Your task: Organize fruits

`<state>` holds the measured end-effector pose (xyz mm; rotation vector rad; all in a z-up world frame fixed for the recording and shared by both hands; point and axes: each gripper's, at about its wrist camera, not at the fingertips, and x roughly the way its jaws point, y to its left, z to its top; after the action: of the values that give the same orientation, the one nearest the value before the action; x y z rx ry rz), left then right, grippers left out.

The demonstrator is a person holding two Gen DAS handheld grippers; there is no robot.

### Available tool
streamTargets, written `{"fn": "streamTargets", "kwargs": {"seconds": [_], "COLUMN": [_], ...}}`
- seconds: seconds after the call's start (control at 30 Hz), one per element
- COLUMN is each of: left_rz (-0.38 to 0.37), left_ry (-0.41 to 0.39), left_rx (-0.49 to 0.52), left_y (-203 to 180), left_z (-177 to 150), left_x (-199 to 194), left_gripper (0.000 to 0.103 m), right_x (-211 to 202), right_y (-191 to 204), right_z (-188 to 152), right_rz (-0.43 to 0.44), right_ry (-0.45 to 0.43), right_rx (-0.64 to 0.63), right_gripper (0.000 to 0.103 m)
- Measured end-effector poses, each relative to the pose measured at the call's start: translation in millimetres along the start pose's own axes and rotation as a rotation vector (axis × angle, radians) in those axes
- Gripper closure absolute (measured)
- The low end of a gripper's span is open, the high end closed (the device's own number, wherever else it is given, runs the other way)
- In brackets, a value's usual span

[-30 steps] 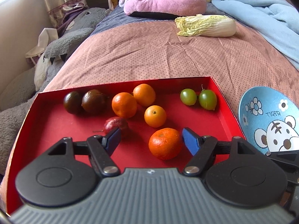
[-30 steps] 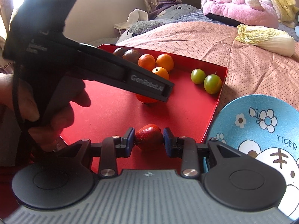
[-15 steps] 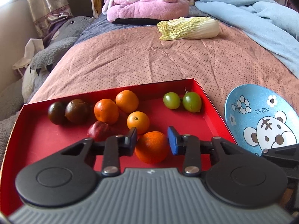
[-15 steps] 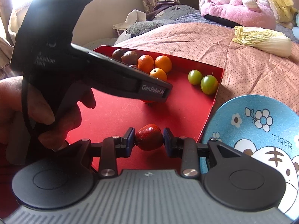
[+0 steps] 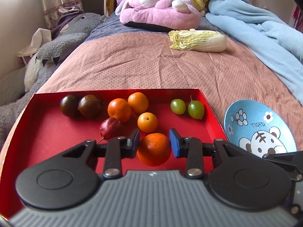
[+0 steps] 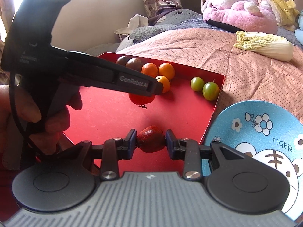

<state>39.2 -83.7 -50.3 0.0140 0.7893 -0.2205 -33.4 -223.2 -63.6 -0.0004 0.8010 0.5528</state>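
Currently my left gripper [image 5: 154,141] pinches a large orange [image 5: 153,149] between its blue pads; its jaws have just been closing onto this fruit. The orange is round, so no long axis can be told. It sits in the red tray [image 5: 47,132], directly between my fingers. Ahead of that gripper lie three smaller oranges [image 5: 147,122], left of them two dark fruits [image 5: 89,106], and ahead to the right two green fruits [image 5: 196,109]. A dark red fruit [image 5: 110,125] lies just ahead-left of my left finger, its stem pointing back toward me.

My right gripper [image 6: 150,141] is clamped on a red fruit [image 6: 150,141], whose long axis runs across, from pad to pad. To that gripper's right is a blue plate [image 6: 265,124] on the bed [image 6: 236,71].
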Motion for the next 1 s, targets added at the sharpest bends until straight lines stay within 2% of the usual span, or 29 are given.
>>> {"fn": "streamTargets", "kwargs": {"seconds": [0.27,1.0], "left_rz": [0.008,0.03], "left_ry": [-0.02,-0.042], "left_rx": [-0.042,-0.021], "left_y": [7.2,5.2], "left_z": [-1.2,-5.4], "left_x": [-10.2,-21.3], "left_gripper": [0.065,0.065], "right_x": [-6.8,-27.3], "right_y": [2.7,2.7], "right_z": [0.9,4.1], "right_rz": [-0.004,-0.033], "right_ry": [-0.01,-0.049], "right_rx": [0.004,0.003], "right_gripper": [0.064,0.064]}}
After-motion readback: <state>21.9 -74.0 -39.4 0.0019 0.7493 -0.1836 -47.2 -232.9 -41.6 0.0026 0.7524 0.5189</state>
